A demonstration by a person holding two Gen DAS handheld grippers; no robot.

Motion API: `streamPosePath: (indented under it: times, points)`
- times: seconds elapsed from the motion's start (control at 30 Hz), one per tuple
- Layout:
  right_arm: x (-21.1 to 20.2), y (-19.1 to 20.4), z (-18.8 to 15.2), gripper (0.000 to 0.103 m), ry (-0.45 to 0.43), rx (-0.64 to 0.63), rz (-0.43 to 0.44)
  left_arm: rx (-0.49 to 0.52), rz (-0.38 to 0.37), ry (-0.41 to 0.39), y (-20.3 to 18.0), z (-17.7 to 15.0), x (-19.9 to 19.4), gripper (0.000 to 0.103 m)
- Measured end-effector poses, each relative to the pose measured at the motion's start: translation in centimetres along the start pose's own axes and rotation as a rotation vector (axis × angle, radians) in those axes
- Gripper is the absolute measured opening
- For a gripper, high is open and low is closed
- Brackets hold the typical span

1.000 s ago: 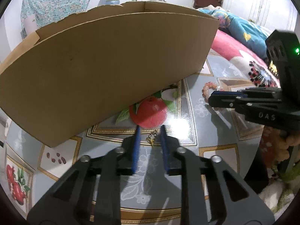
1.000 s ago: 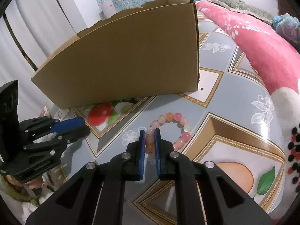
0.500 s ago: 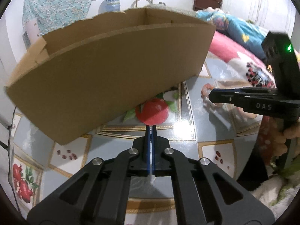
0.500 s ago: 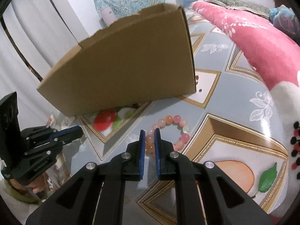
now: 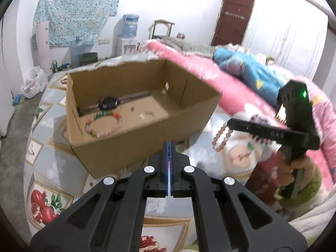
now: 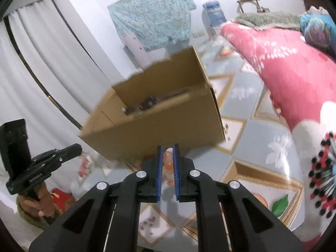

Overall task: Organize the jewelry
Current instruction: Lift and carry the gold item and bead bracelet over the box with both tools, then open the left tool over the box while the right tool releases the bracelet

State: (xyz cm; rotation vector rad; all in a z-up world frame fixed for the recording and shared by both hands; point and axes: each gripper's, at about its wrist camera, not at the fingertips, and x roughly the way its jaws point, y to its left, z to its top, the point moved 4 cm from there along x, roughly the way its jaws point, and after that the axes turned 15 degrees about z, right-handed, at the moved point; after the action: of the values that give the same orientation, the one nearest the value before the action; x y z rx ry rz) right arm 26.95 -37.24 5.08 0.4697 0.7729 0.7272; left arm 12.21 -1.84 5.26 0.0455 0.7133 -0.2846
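An open cardboard box (image 5: 134, 147) stands on the patterned table, straight ahead of both grippers. Inside lie a dark watch (image 5: 108, 103), a colourful bead bracelet (image 5: 100, 119) and small pale pieces (image 5: 145, 114). My left gripper (image 5: 168, 143) is shut, its blue pads pressed together below the box's near wall. In the right wrist view a small gold charm (image 6: 84, 152) dangles at its tip. My right gripper (image 6: 167, 147) is shut on a pink bead bracelet (image 6: 168, 161). In the left wrist view this bracelet (image 5: 220, 138) hangs in a loop from the gripper, right of the box.
The table carries a grey-blue cloth (image 5: 54, 163) with gold frames and fruit prints. A pink blanket (image 6: 283, 63) on a bed runs along the right side behind the box. White curtains (image 6: 31, 63) hang at the left. A person's hand (image 5: 294, 168) holds the right gripper's handle.
The left gripper's jaws closed on the gold charm lying on the table. Both grippers then rose, lifting charm and pink bracelet off the cloth, and the box's inside came into view.
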Motion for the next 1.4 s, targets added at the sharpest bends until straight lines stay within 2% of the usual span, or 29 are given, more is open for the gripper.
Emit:
streamPosePath:
  times: [0.17,0.3,0.47,0.53,0.73,0.93,0.97,1.03,1.2,1.3,1.4]
  points:
    - [-2.4,2.8,3.9,0.01,-0.072,-0.065,0.043,-0.053,-0.074,-0.056,0.4,3.6,-1.3,0.0]
    - [-3.6,4.7,7.5,0.01,-0.129,-0.115,0.11,-0.056,-0.076,-0.082,0.4,6.2,-0.3,0.0]
    - [-1.6,4.7,10.9,0.01,-0.122,-0.136,0.17,-0.055,-0.076,0.042,1.2,7.7,4.8,0.0]
    - [0.2,3.8,11.9,0.01,-0.087,-0.118,0.19,-0.058,-0.059,0.116,1.9,7.6,7.6,0.0]
    - [6.0,0.3,13.2,0.01,0.081,-0.025,0.211,-0.098,-0.072,0.355,3.6,5.6,14.2,0.001]
    - [9.8,-0.5,12.9,0.01,0.269,-0.052,0.152,-0.121,-0.054,0.417,4.6,4.2,15.8,0.005]
    - [10.2,-0.6,12.9,0.01,0.292,-0.056,0.147,-0.115,-0.052,0.413,4.6,4.1,15.8,0.009]
    - [11.0,-0.7,12.8,0.01,0.34,-0.065,0.134,-0.11,-0.052,0.402,4.6,4.1,15.6,0.025]
    - [12.9,-0.9,12.3,0.01,0.46,-0.091,0.098,-0.113,-0.006,0.335,5.0,5.1,14.4,0.032]
    - [14.4,-1.1,12.0,0.01,0.546,-0.172,-0.004,-0.111,0.025,0.268,5.4,5.9,12.7,0.04]
    - [14.9,-1.6,12.2,0.01,0.567,-0.28,-0.15,-0.106,0.057,0.21,5.8,6.3,11.2,0.045]
